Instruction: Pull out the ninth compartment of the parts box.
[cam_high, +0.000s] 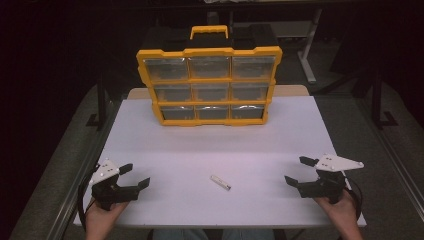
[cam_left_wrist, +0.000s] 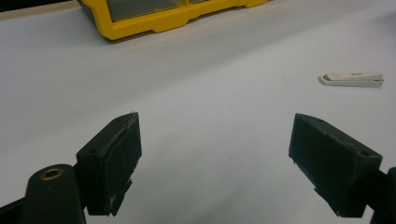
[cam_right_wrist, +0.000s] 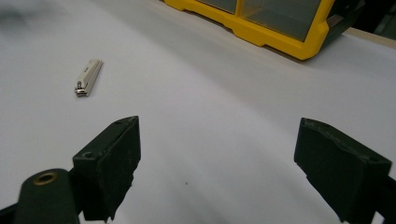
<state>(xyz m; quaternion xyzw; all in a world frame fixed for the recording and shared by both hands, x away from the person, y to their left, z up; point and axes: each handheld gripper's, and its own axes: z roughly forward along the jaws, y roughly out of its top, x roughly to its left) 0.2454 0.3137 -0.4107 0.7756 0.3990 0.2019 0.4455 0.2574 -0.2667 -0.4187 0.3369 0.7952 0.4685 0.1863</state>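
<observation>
A small white nail clipper (cam_high: 220, 182) lies flat on the white table (cam_high: 215, 145), near the front edge and between my two grippers. It shows at the right in the left gripper view (cam_left_wrist: 352, 79) and at the upper left in the right gripper view (cam_right_wrist: 88, 77). My left gripper (cam_high: 135, 176) rests at the front left, open, with nothing between its jaws (cam_left_wrist: 217, 161). At the front right my right gripper (cam_high: 300, 171) is open and empty too (cam_right_wrist: 217, 163). A yellow organizer (cam_high: 210, 85) with clear drawers stands upright at the back of the table.
The organizer has a yellow handle (cam_high: 209, 31) on top and three rows of drawers facing me. Its lower yellow frame shows in the left gripper view (cam_left_wrist: 173, 18) and the right gripper view (cam_right_wrist: 261, 28). Dark floor and table legs surround the table.
</observation>
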